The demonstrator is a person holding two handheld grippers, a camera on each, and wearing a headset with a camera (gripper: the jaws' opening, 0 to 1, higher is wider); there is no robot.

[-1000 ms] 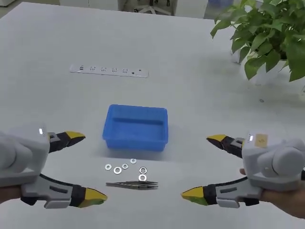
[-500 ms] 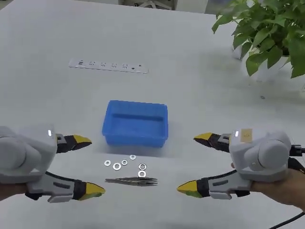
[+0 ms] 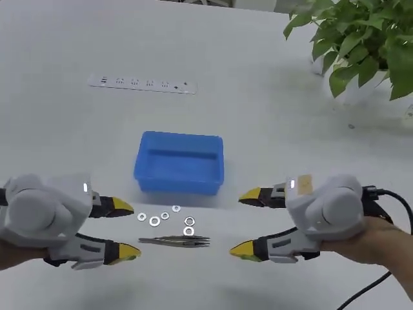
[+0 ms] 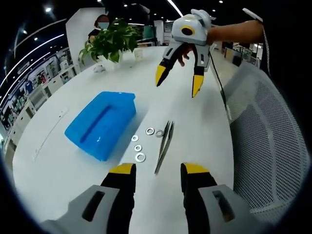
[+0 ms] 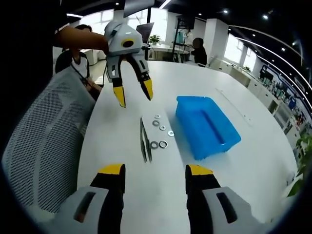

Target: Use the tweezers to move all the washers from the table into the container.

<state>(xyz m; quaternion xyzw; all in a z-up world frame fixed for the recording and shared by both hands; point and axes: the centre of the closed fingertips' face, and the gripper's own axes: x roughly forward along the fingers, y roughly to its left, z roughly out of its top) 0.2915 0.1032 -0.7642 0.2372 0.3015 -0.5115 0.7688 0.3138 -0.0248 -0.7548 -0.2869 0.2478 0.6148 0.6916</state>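
jaws of left hand-held gripper (image 3: 131, 229) seemingly narrower than a second ago

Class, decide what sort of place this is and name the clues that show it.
Probably an open-plan office: a large white table, a mesh chair, a potted plant and a power strip.
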